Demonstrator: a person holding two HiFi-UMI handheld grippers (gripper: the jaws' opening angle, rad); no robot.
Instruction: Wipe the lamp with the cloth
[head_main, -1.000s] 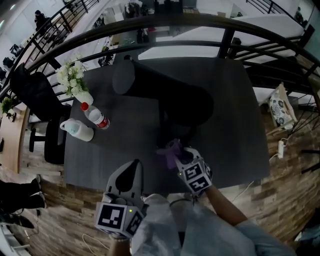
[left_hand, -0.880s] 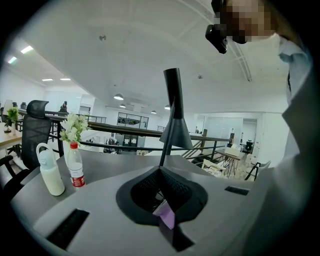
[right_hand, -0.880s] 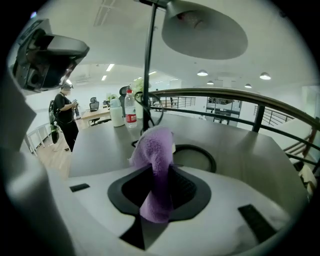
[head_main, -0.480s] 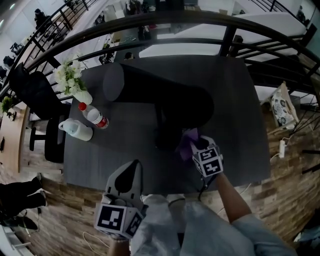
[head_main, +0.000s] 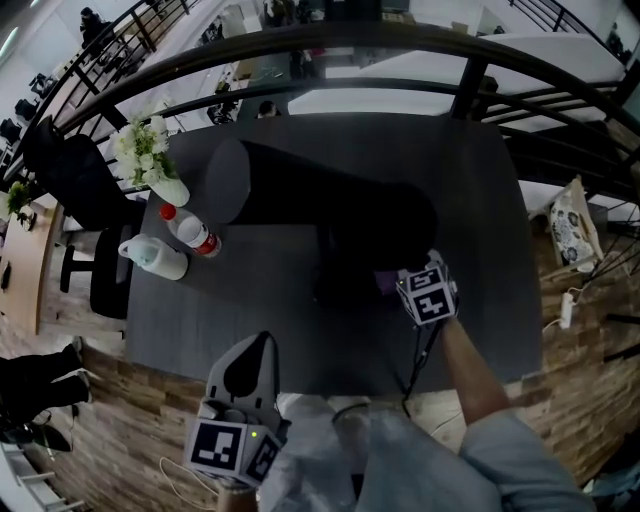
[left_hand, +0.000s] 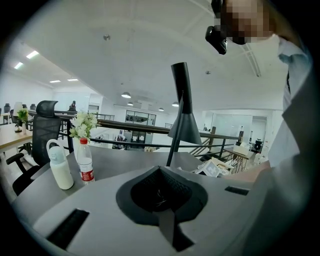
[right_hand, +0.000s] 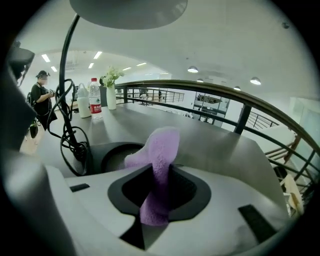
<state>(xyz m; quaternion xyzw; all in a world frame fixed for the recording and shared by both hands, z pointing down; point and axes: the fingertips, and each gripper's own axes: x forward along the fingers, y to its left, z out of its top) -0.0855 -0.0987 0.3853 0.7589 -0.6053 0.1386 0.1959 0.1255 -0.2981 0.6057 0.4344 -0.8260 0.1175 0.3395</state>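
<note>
Purple, fluffy cloth (right_hand: 159, 165), one piece, is clamped in the right tool (right_hand: 156, 197) beneath one dark cone-shaded lamp (head_main: 320, 200), mid-worktop (head_main: 250, 330). Left tool (left_hand: 162, 200) is clenched, empty. Two bottles (head_main: 190, 232) stand far left.

Open-plan office w/ swivel chair (head_main: 72, 185), mezz. railing (head_main: 300, 45), ceiling lights (left_hand: 126, 95).

A dark grey desk (head_main: 250, 320) stands against a curved black railing (head_main: 330, 40). Near its left edge three things stand upright in a close group: a white vase of pale flowers (head_main: 145, 150) at the far corner, a clear bottle (head_main: 190, 232) with a red cap and red label just beside it, and a white jug (head_main: 155, 258) with a handle nearest. A black chair (head_main: 75, 185) sits off the desk's left side. On the wood floor to the right lies a patterned bag (head_main: 573, 225).
</note>
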